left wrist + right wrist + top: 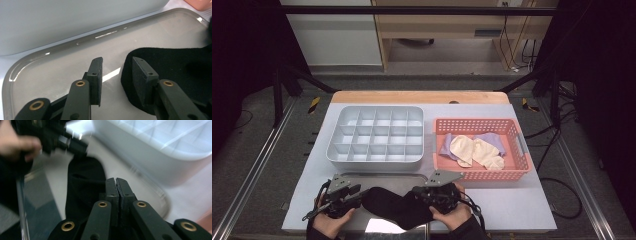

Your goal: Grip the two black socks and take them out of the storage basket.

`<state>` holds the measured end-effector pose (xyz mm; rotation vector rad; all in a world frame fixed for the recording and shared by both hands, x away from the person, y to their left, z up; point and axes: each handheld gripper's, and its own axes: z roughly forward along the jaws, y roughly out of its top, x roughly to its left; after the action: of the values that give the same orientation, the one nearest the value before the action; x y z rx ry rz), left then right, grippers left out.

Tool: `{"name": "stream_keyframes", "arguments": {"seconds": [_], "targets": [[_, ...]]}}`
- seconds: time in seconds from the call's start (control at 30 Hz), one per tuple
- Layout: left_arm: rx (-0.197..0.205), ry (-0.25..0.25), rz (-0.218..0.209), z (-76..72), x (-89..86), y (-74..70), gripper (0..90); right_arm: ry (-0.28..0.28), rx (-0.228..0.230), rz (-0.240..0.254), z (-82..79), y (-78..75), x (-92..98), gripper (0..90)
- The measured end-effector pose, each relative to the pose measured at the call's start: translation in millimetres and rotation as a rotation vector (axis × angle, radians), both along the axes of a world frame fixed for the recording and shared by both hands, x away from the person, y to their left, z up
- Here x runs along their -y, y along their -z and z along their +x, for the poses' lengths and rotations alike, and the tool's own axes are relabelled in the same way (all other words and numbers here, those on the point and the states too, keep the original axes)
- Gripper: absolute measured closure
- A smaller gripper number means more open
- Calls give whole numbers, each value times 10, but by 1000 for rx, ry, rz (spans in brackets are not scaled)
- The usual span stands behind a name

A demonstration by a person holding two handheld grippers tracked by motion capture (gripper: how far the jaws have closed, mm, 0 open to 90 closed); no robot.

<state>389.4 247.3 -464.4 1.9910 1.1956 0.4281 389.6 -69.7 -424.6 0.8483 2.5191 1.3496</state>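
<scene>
Grey tray (62, 50), black sock (394, 205) (flat), left gripper (117, 72) jaws apart, right gripper (116, 182) jaws together.

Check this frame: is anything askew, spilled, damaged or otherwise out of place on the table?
Nothing stands out. The black sock lies on the metal tray between the two grippers, the grey divided organizer sits square and empty, and the pale and purple socks are loosely piled inside the pink basket. No spill or damage shows.

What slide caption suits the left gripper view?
Open left claw poised at the toe edge of a black fabric sock on a grey tray.
</scene>
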Motion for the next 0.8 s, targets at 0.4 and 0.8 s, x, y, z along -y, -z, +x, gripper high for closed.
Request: {"name": "stream_keyframes", "arguments": {"seconds": [0.4, 0.8], "targets": [[40, 55, -84, -123, 152, -184, 546, -43, -126, -58, -113, 300, 43, 815], [-21, 139, -61, -193, 653, -232, 495, 91, -38, 18, -143, 120, 505, 766]]}}
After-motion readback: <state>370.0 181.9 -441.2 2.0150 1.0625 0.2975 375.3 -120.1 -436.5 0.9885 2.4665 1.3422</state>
